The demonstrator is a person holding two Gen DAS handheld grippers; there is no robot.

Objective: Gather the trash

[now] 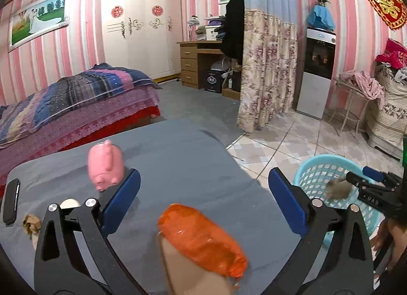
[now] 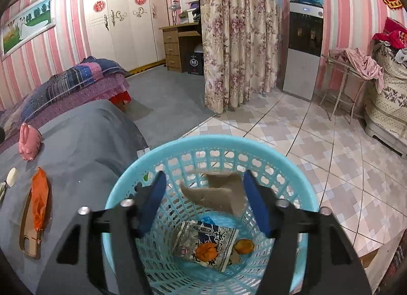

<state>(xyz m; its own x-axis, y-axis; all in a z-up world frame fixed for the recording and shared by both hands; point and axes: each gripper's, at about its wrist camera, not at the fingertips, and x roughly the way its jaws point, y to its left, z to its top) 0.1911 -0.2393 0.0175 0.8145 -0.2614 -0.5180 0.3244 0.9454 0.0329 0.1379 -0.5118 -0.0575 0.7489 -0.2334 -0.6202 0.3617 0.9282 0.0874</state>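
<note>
My left gripper point(image 1: 203, 201) is open wide above the grey-clothed table point(image 1: 178, 157), nothing between its pads. Just in front of it an orange plastic wrapper point(image 1: 201, 239) lies on a tan phone case point(image 2: 29, 239). A crumpled brown paper ball point(image 1: 31, 223) sits at the table's left edge. My right gripper point(image 2: 203, 201) is open over the turquoise basket point(image 2: 254, 147). A torn brown paper piece point(image 2: 216, 193) hangs loose and blurred between its fingers, with a gap on the left side. In the basket lie a printed snack wrapper point(image 2: 206, 241) and orange peels point(image 2: 244, 245).
A pink piggy bank point(image 1: 105, 165), a white oval object point(image 2: 12, 177) and a black flat device point(image 1: 11, 201) are on the table. The basket point(image 1: 325, 167) stands beside the table's right edge on tiled floor. A bed point(image 1: 76, 101) lies beyond the table.
</note>
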